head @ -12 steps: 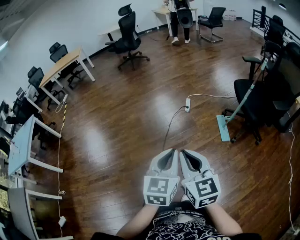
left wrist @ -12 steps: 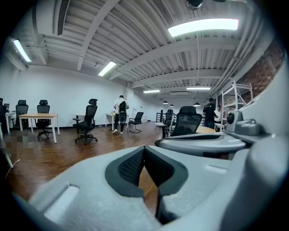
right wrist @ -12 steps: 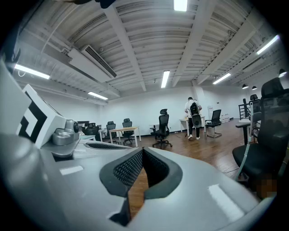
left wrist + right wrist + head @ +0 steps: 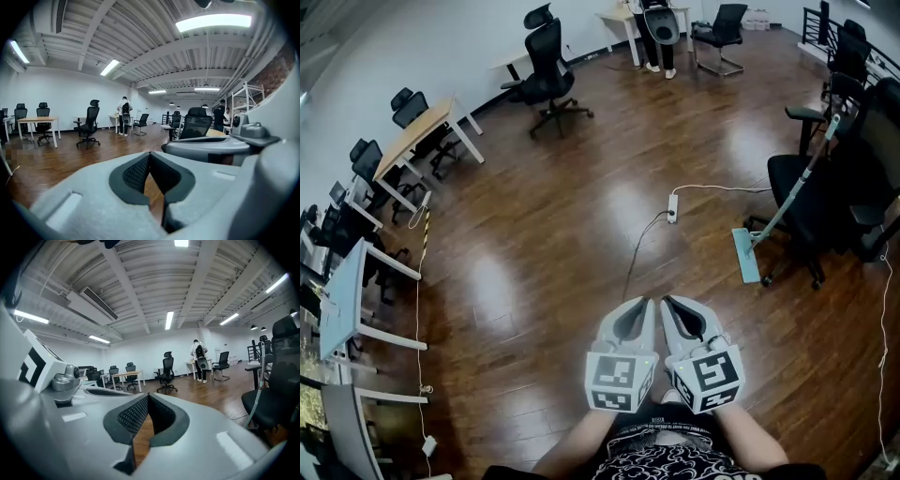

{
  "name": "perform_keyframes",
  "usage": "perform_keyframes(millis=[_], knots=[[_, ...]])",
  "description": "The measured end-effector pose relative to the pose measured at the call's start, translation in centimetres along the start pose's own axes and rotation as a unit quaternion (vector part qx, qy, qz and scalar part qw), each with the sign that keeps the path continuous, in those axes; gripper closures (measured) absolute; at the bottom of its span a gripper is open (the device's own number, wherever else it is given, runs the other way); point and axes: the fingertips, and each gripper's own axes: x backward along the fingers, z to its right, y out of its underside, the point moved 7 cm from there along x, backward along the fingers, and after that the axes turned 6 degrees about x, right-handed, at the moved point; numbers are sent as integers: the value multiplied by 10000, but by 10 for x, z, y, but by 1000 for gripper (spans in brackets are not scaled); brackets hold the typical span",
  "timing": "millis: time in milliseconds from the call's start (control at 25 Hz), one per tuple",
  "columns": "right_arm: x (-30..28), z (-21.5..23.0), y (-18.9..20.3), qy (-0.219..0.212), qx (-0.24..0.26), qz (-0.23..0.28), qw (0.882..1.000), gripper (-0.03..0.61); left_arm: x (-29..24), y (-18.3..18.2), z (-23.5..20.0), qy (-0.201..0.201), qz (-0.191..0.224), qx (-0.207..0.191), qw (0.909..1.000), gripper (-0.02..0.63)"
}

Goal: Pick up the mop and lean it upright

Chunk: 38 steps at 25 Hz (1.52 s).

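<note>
The mop stands leaning against a black office chair (image 4: pixel 814 202) at the right of the head view. Its light blue flat head (image 4: pixel 746 255) rests on the wooden floor and its handle (image 4: pixel 806 173) slants up to the right. The same handle (image 4: pixel 255 404) shows at the right edge of the right gripper view. My left gripper (image 4: pixel 645 306) and right gripper (image 4: pixel 667 304) are held side by side low in the middle, far from the mop. Both are shut with nothing between the jaws, as the left gripper (image 4: pixel 150 155) and right gripper (image 4: pixel 148 397) show in their own views.
A white power strip (image 4: pixel 674 208) with cables lies on the floor between me and the mop. Desks (image 4: pixel 417 131) and black chairs line the left wall. A lone chair (image 4: pixel 546 70) stands at the back, where a person (image 4: pixel 659 28) is by a desk.
The head view has shifted slightly, so the far end of the room sits higher in the picture. Both grippers stay together and shut; the mop has not moved.
</note>
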Motion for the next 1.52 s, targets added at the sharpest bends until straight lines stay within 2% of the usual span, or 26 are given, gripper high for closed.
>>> perform_keyframes(millis=[320, 680, 960, 1520], knots=[[-57, 24, 2, 108, 9, -192, 9998, 578, -52, -9, -39, 131, -61, 128, 9998, 611], [-153, 45, -26, 456, 36, -386, 9982, 578, -116, -54, -114, 484, -89, 193, 9986, 611], [-216, 53, -38, 711, 45, -416, 9966, 578, -154, -77, -167, 718, -51, 173, 9973, 611], [-270, 86, -42, 1072, -58, -449, 9932, 578, -212, -92, -200, 1049, -114, 142, 9943, 611]])
